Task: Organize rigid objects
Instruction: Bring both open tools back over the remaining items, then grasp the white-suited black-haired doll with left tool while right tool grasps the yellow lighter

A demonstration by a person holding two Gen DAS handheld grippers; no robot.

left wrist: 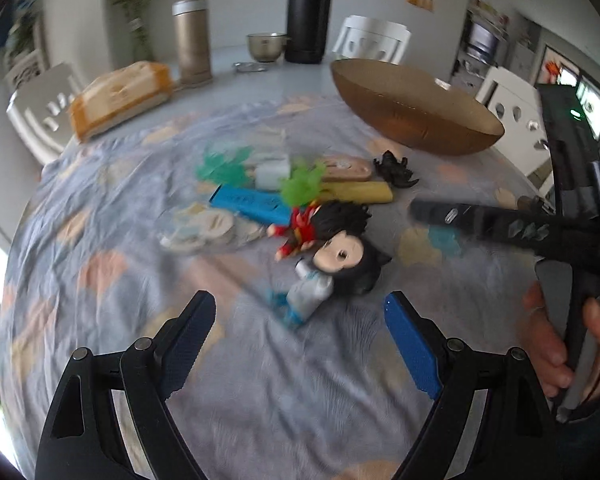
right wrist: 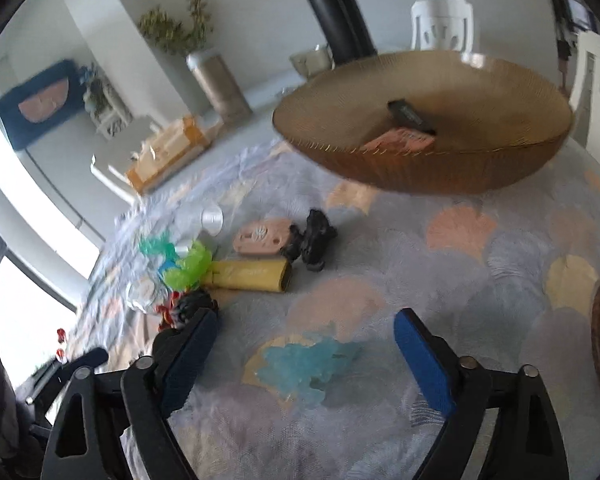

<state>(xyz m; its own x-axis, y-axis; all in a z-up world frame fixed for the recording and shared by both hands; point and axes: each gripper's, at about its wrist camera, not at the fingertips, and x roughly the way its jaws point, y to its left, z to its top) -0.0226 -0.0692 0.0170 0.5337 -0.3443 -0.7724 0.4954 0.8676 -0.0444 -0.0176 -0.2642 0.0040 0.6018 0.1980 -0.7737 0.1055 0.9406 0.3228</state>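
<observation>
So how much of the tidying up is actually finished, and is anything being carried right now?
Only a start. The brown bowl already holds two things, a dark piece and a pink packet. Nothing is in hand: the left tongs and right tongs are open and empty. Still on the cloth: two dolls, a blue bar, a yellow bar, a pink case, a black figure and a pale blue toy.

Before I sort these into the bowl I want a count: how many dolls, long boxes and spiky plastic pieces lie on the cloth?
Dolls: 2, the red-dressed doll and the silver-dressed doll
Long boxes: 2, the blue box and the yellow box
Spiky plastic pieces: 3, the teal piece, the lime piece and the light blue piece
Total: 7
</observation>
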